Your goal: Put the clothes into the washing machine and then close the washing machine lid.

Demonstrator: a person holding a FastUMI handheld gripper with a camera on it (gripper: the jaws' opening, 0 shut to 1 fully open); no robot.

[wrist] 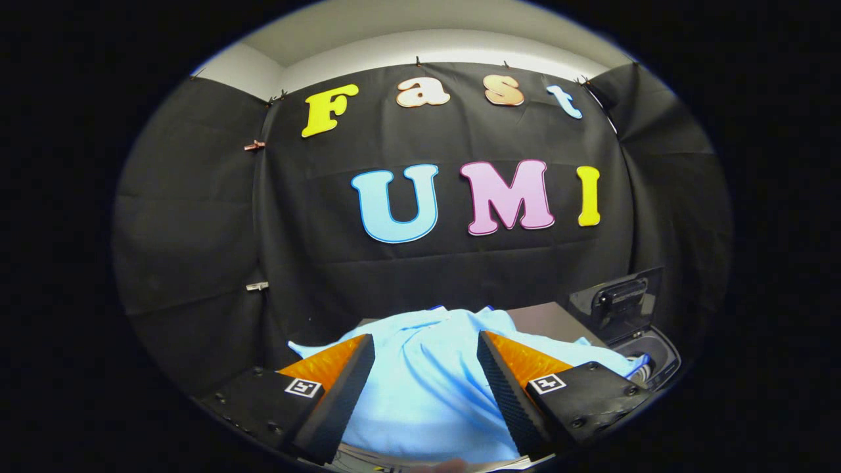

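Tool (426, 378) spread wide, light-blue garment (427, 387) betw fingers, low centre; washer opening (647, 358) lower right w/ lid (617, 302) up.

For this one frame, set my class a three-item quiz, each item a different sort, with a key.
1. True or false: the claw is shut on the light blue garment.
2. Where does the washing machine sit? A) beyond the right finger B) beyond the left finger C) between the fingers
3. Fill in: the washing machine lid stands ____.

Key: 1 false, the fingers are spread with cloth between them; 2 A; 3 open.
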